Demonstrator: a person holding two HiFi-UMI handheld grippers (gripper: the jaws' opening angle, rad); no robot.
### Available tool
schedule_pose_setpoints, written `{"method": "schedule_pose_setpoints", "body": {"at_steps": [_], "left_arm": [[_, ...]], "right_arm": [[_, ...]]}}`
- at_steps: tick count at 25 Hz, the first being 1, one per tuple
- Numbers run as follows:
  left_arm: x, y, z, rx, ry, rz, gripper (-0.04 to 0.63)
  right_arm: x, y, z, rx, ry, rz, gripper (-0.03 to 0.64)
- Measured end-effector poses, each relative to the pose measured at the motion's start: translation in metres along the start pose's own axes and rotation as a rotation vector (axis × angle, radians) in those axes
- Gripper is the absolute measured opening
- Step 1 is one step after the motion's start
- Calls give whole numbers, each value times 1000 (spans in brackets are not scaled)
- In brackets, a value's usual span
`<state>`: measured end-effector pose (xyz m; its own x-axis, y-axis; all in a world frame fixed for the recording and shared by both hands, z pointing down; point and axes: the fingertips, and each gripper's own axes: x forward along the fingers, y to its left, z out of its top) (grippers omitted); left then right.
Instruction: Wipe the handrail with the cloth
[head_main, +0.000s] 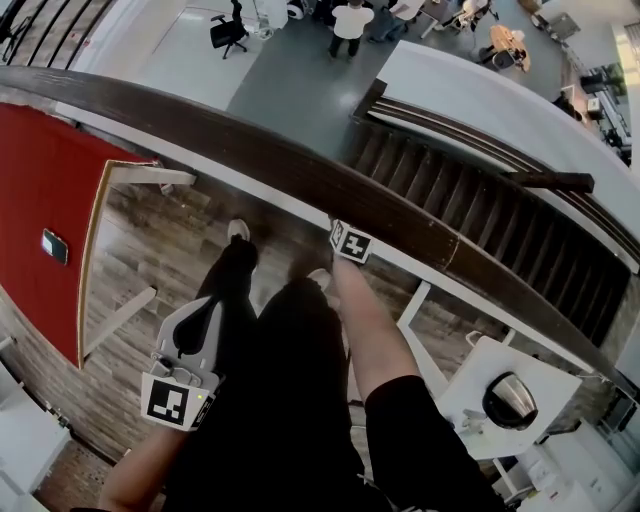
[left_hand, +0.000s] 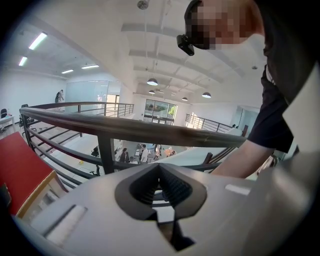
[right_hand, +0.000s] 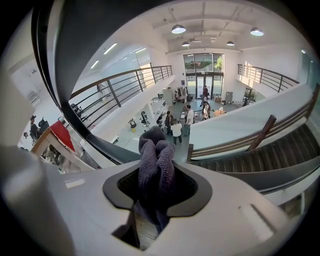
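Observation:
The dark wooden handrail (head_main: 300, 170) runs slantwise from upper left to lower right in the head view. My right gripper (head_main: 347, 236) is held up against its near side, and only its marker cube shows there. In the right gripper view the right gripper (right_hand: 156, 176) is shut on a bunched purple-grey cloth (right_hand: 156, 160), and the handrail (right_hand: 75, 60) looms dark at the upper left. My left gripper (head_main: 207, 308) hangs low beside the person's leg, away from the rail. In the left gripper view the left gripper (left_hand: 160, 172) is shut with nothing in it, below the handrail (left_hand: 130, 131).
Beyond the rail lie a staircase (head_main: 470, 215) and a lower floor where several people (head_main: 350, 22) stand. A red panel (head_main: 45, 200) is at the left. A white table (head_main: 470, 395) carrying a dark round object (head_main: 510, 400) stands at the lower right. The person's legs stand on wood flooring (head_main: 170, 250).

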<state>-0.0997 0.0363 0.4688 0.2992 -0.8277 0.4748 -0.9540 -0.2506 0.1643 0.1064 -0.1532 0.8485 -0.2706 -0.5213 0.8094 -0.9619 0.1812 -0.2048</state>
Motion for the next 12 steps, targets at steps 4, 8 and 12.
{"method": "schedule_pose_setpoints", "body": {"at_steps": [4, 8, 12], "left_arm": [[-3, -11, 1, -19, 5, 8, -2], [-3, -18, 2, -4, -10, 8, -2], [-1, -23, 6, 6, -29, 8, -2]], "right_arm": [[-7, -12, 4, -6, -8, -10, 123], [-12, -24, 3, -12, -13, -19, 123], [-15, -36, 4, -24, -29, -21, 124]]}}
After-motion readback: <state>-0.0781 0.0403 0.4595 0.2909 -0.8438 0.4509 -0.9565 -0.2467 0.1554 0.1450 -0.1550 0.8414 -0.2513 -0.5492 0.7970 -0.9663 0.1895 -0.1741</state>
